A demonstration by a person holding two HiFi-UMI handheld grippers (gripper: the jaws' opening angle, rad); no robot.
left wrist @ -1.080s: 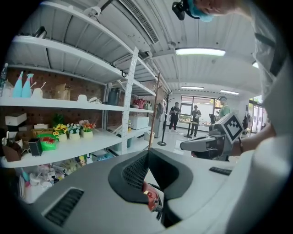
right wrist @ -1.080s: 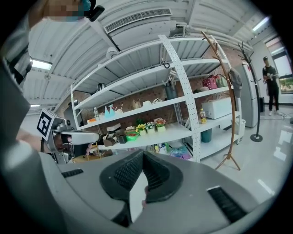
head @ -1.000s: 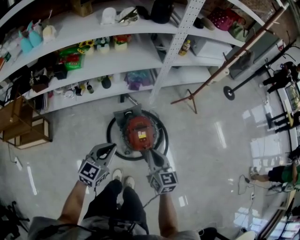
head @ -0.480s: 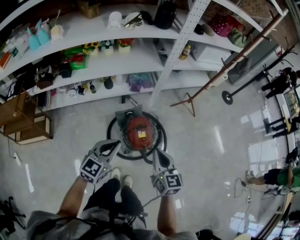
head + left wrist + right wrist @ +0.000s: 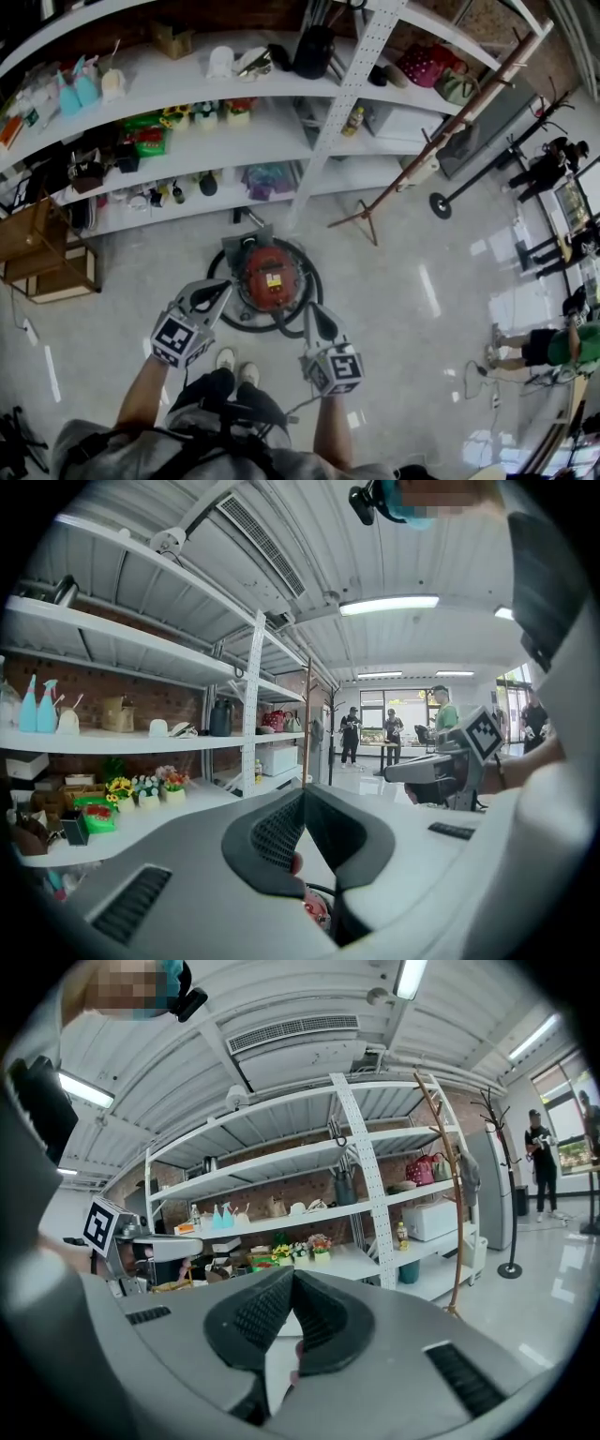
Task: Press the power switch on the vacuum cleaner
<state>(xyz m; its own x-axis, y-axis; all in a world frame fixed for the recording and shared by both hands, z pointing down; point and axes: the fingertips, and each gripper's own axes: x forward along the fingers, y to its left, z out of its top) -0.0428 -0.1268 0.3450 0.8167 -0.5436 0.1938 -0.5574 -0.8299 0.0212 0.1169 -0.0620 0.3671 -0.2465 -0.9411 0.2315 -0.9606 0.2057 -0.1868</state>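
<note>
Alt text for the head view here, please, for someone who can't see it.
Seen from above, a person stands over a round red vacuum cleaner on a glossy floor, pointing the left gripper and right gripper toward it, jaws together. White shelves of assorted goods run behind it.

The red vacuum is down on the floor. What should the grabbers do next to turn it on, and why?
Probably lower the right gripper toward the top of the red vacuum cleaner. Both it and the left gripper are shut, empty and held off the machine, so nothing can press yet. The switch itself is too small to make out.
</note>
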